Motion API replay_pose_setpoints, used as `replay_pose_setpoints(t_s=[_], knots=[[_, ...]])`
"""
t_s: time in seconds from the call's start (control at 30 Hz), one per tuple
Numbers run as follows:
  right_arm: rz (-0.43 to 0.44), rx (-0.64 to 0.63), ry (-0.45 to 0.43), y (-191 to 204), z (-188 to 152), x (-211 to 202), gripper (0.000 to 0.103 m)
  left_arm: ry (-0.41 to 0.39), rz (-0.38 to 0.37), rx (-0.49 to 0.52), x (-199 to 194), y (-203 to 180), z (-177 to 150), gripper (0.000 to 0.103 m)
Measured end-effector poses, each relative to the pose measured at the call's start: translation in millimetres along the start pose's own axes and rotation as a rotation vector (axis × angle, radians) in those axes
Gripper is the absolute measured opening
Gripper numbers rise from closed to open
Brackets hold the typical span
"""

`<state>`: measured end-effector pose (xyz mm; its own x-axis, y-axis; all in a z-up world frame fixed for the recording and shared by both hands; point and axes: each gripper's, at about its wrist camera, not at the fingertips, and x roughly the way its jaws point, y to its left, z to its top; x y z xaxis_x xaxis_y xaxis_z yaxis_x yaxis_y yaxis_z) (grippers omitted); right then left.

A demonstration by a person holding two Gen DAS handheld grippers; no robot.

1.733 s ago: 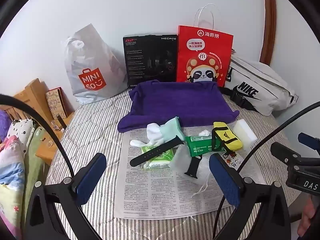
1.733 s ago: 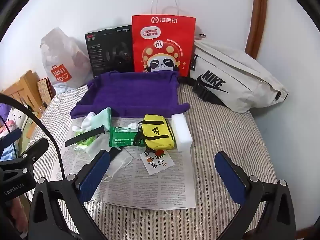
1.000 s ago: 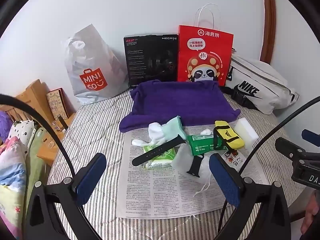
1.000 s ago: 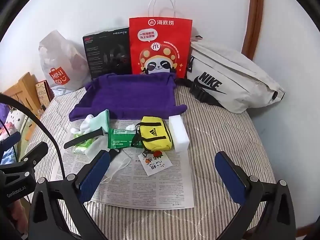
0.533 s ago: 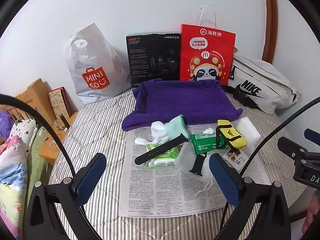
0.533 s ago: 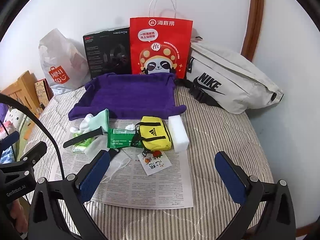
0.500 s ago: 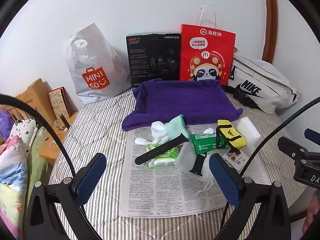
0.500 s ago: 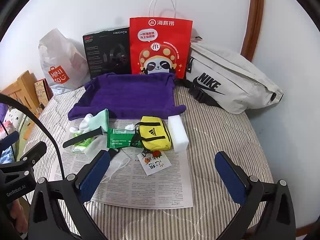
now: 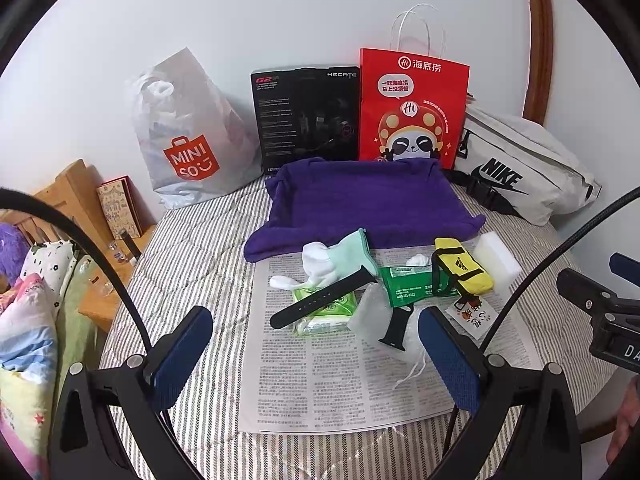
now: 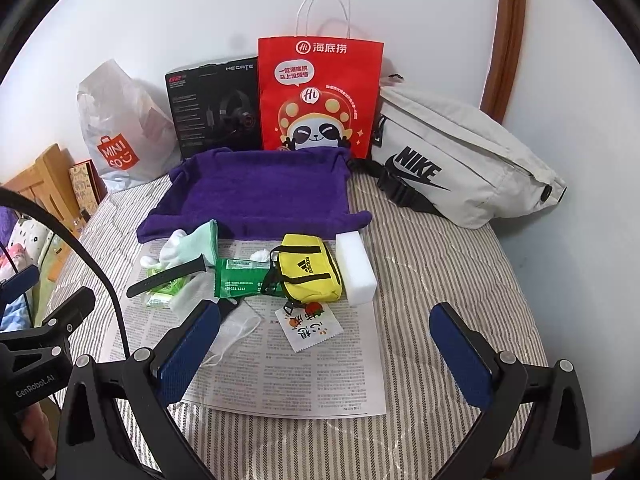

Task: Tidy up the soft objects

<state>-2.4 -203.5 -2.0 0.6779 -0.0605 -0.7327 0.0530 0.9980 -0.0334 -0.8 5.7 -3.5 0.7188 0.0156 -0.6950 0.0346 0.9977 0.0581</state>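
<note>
A purple cloth tray [image 9: 372, 204] [image 10: 264, 192] lies on the striped bed, in front of a newspaper [image 9: 340, 372] [image 10: 304, 364]. On the paper sit a white and mint sock [image 9: 340, 256] [image 10: 188, 244], a green wipes pack [image 9: 324, 312], a black watch strap [image 9: 320, 300] [image 10: 168, 276], a green packet [image 9: 408, 284] [image 10: 240, 280], a yellow pouch [image 9: 460, 266] [image 10: 308, 268], a white sponge [image 9: 498, 258] [image 10: 356, 266] and a white mask [image 10: 236, 330]. My left gripper [image 9: 316, 360] and right gripper [image 10: 326, 354] hover open above the paper's near edge, holding nothing.
Against the wall stand a Miniso plastic bag [image 9: 188, 132], a black headset box [image 9: 306, 116], a red paper bag [image 9: 412, 108] and a white Nike waist bag [image 10: 460, 164]. A wooden bedside stand [image 9: 80, 208] and bedding lie to the left. A printed card [image 10: 308, 326] rests by the pouch.
Both grippers have drifted slightly, so the scene shifts a little in each view. The objects on the newspaper have not moved.
</note>
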Motion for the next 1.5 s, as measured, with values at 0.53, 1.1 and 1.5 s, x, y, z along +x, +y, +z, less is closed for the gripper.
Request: replay_pose_setpoints(t_s=[0.53, 1.1, 1.5], knots=[[-0.001, 0.003, -0.006, -0.9, -1.2, -2.9, 0.103, 0.001, 0.008, 0.005, -0.7, -0.2, -2.7, 0.103], [-0.001, 0.005, -0.01, -1.9, -0.9, -2.3, 0.103, -0.005, 0.007, 0.001, -0.2, 3.9, -3.8, 0.103], [0.006, 0.008, -0.014, 0.1, -1.4, -4.4, 0.103, -0.009, 0.007, 0.004, -3.1, -0.2, -3.8, 0.103]])
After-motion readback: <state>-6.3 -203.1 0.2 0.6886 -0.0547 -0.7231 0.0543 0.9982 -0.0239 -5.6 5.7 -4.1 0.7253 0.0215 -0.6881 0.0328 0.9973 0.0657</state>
